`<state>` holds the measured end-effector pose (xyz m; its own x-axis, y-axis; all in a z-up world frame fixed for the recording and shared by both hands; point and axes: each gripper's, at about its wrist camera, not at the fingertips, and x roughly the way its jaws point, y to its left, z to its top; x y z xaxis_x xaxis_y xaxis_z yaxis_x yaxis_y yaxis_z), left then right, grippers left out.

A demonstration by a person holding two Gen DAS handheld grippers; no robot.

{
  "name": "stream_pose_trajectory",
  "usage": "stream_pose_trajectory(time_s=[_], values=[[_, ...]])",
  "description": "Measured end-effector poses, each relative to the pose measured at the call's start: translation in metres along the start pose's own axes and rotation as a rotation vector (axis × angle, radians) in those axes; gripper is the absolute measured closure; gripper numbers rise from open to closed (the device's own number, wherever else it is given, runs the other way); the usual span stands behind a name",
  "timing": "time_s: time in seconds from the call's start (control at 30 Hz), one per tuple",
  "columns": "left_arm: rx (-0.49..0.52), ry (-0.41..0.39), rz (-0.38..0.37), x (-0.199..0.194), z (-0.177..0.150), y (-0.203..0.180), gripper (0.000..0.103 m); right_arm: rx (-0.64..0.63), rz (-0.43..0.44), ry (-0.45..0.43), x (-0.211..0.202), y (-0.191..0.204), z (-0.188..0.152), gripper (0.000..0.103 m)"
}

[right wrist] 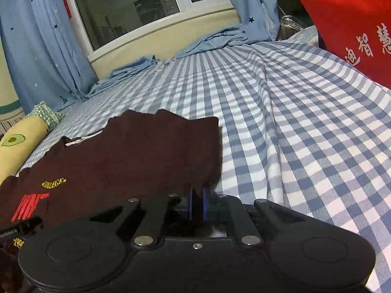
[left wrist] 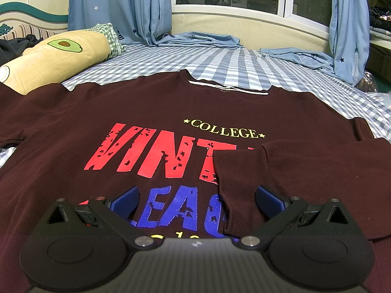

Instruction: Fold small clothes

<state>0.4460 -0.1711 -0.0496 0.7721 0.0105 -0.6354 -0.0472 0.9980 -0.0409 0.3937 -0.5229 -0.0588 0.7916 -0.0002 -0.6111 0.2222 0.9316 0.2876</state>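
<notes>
A dark maroon sweatshirt [left wrist: 151,107] with red, blue and yellow lettering lies front up on the checked bed. Its right sleeve [left wrist: 293,175] is folded across the chest and covers part of the print. My left gripper [left wrist: 195,202] is open, low over the lower print, with the sleeve cuff lying between its blue pads [left wrist: 268,201]. In the right wrist view the sweatshirt [right wrist: 136,153] shows with its right side folded over. My right gripper [right wrist: 197,200] is shut on the sweatshirt's folded edge, blue pads pressed together on the cloth.
A yellow avocado-print pillow [left wrist: 48,56] lies at the far left of the bed [left wrist: 232,63]. Blue star curtains [left wrist: 122,7] hang by the window, their ends pooled on the bed. A red bag [right wrist: 354,22] with white characters stands at the right.
</notes>
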Motion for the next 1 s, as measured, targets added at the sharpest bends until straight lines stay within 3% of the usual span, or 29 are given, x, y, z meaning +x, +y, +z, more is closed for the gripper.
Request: stream_pose_trajectory(time_s=[0.07,0.2,0.27,0.33,0.43,0.5,0.6,0.67,0.8,0.9,1.0], values=[[0.0,0.0,0.0,0.0,0.0,0.0,0.0,0.002,0.009,-0.007,-0.004,-0.003,-0.001,0.092],[-0.001,0.0,-0.001,0.0,0.0,0.0,0.0,-0.069,-0.016,-0.034,-0.026,0.0,-0.004,0.072],[0.0,0.0,0.0,0.0,0.0,0.0,0.0,-0.106,-0.011,-0.052,-0.041,0.001,-0.01,0.055],[0.0,0.0,0.0,0.0,0.0,0.0,0.0,-0.153,-0.002,-0.058,-0.059,0.003,-0.02,0.024],[0.0,0.0,0.0,0.0,0.0,0.0,0.0,-0.271,0.042,-0.068,-0.082,0.009,-0.04,0.004],[0.0,-0.001,0.0,0.0,0.0,0.0,0.0,-0.353,0.026,-0.067,-0.088,0.017,-0.052,0.003],[-0.001,-0.001,-0.001,0.0,0.0,0.0,0.0,-0.471,-0.077,-0.077,-0.079,0.032,-0.064,0.003],[0.001,0.0,0.001,0.0,0.0,0.0,0.0,-0.486,-0.142,-0.078,-0.069,0.04,-0.065,0.003],[-0.001,-0.001,-0.001,0.0,0.0,0.0,0.0,-0.39,-0.227,-0.124,-0.056,0.04,-0.054,0.004],[0.001,-0.001,0.0,0.0,0.0,0.0,0.0,-0.271,-0.345,-0.144,-0.052,0.025,-0.046,0.006],[0.0,-0.001,0.0,0.0,0.0,0.0,0.0,-0.225,-0.31,-0.12,-0.048,0.014,-0.045,0.006]])
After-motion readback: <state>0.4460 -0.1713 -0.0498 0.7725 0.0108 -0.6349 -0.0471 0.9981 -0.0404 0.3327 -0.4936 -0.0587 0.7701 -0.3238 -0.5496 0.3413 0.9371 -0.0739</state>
